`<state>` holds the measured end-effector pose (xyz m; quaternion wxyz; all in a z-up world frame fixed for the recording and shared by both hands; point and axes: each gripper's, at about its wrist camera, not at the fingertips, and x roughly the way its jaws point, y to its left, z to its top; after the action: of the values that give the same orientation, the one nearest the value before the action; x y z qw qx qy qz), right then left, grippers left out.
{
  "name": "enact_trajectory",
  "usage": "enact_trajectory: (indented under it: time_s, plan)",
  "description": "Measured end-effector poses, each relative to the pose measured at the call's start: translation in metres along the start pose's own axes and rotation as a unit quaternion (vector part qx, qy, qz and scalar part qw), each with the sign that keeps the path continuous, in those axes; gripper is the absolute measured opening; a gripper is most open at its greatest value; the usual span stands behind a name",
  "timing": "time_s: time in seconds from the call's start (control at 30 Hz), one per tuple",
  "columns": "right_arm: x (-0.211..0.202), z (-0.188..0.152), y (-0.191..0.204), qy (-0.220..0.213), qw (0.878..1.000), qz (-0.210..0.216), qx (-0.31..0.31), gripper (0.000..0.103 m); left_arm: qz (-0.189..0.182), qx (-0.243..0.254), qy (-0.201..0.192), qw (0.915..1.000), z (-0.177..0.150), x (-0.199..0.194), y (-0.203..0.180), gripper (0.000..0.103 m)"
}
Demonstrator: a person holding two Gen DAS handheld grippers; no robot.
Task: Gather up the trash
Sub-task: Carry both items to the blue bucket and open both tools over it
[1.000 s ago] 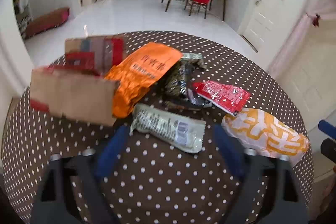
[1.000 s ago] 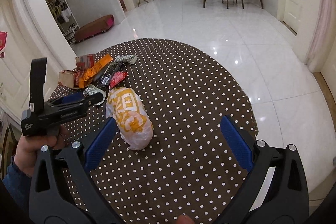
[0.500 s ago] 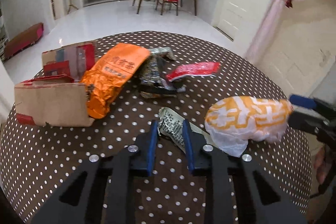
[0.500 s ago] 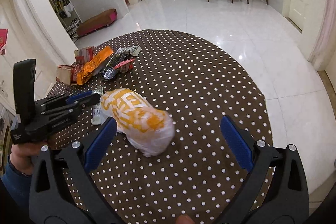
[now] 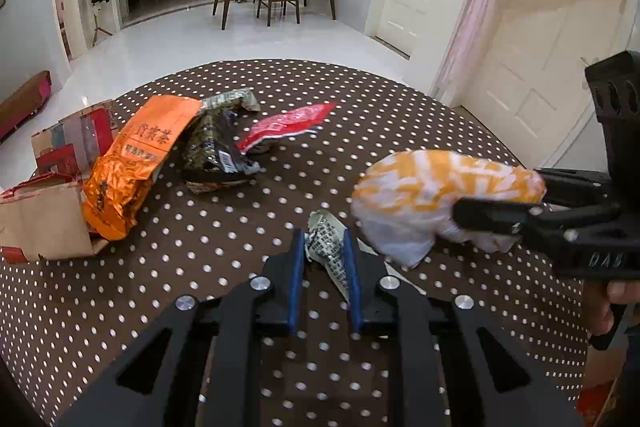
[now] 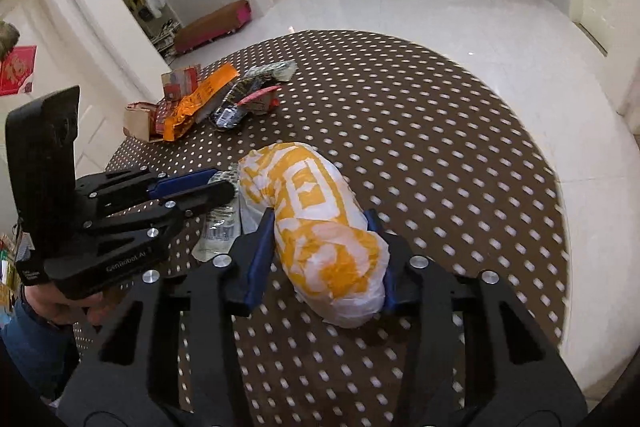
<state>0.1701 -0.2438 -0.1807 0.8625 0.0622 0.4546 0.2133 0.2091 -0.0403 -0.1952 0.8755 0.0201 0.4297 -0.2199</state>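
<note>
On the dotted table (image 5: 120, 307) our right gripper (image 6: 320, 227) is closing around the orange-white bag (image 6: 316, 227), and our left gripper (image 5: 325, 239) is closing on the grey wrapper (image 5: 326, 241) beside it.

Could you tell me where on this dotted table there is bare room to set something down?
The table is bare from the orange-and-white bag to its far and right rims. It is crowded at the far left: cardboard box, orange packet, dark wrapper, red wrapper. Both grippers fill the near left.
</note>
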Motion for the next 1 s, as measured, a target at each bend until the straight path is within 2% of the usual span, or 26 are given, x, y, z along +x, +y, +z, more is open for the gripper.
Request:
enact_trajectory:
  time_s: [0.1, 0.4, 0.67, 0.8, 1.0]
  plan:
    - [-0.023, -0.008, -0.020, -0.021, 0.999, 0.009, 0.035, 0.043, -0.014, -0.006, 0.000, 0.9999, -0.002, -0.004, -0.006, 0.016]
    - [-0.085, -0.023, -0.074, -0.073, 0.992, -0.025, 0.099, 0.043, -0.051, -0.003, -0.016, 0.9986, 0.000, -0.018, -0.039, 0.015]
    - [-0.129, -0.039, -0.133, -0.114, 0.977, -0.063, 0.169, 0.043, -0.071, 0.009, -0.025, 0.9971, 0.011, -0.026, -0.063, 0.015]
    - [-0.139, -0.050, -0.171, -0.114, 0.965, -0.097, 0.216, 0.043, -0.079, 0.013, -0.026, 0.9965, 0.015, -0.026, -0.075, 0.015]
    - [-0.120, -0.068, -0.227, -0.069, 0.948, -0.142, 0.277, 0.044, -0.091, 0.027, -0.024, 0.9952, 0.017, -0.023, -0.098, 0.015]
